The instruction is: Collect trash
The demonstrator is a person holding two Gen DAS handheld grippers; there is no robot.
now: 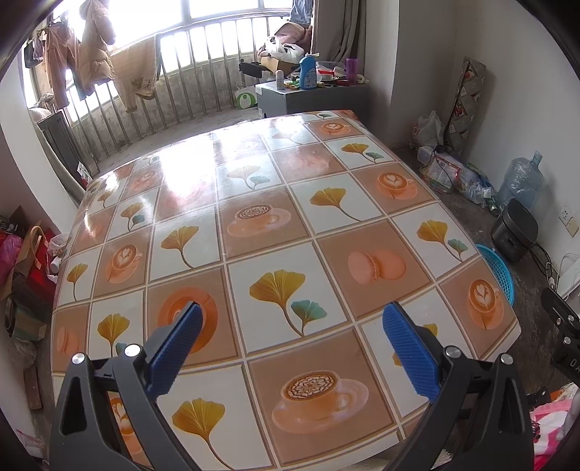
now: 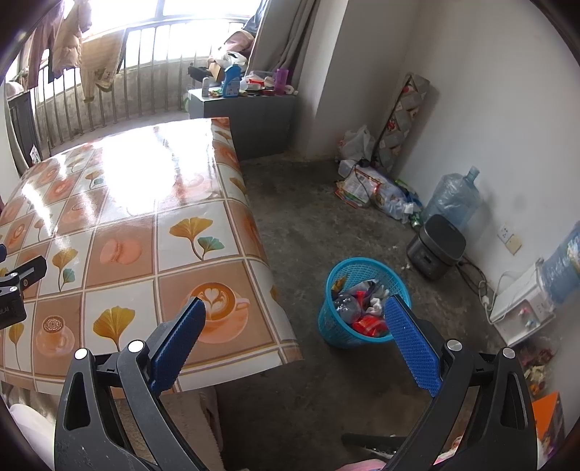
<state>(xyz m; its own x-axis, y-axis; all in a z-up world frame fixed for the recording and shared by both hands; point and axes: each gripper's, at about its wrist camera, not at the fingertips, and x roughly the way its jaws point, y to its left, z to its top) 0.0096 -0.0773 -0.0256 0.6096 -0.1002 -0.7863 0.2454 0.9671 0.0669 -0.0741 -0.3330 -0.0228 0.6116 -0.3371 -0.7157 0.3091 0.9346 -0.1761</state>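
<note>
Left wrist view: from above the near edge of the table, facing forward and down along its blue fingers across the tabletop toward the railing. Right wrist view: from beyond the table's right near corner, turned rightward over the floor, with the basket near below. Both views share the table, the railing, the basket and the right wall.

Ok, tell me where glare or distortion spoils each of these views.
Left wrist: window blown out white, its glare washing out the far tablecloth squares; table edges bow from the fisheye. Right wrist: same glare on the tablecloth; blue basket stays clear.
</note>
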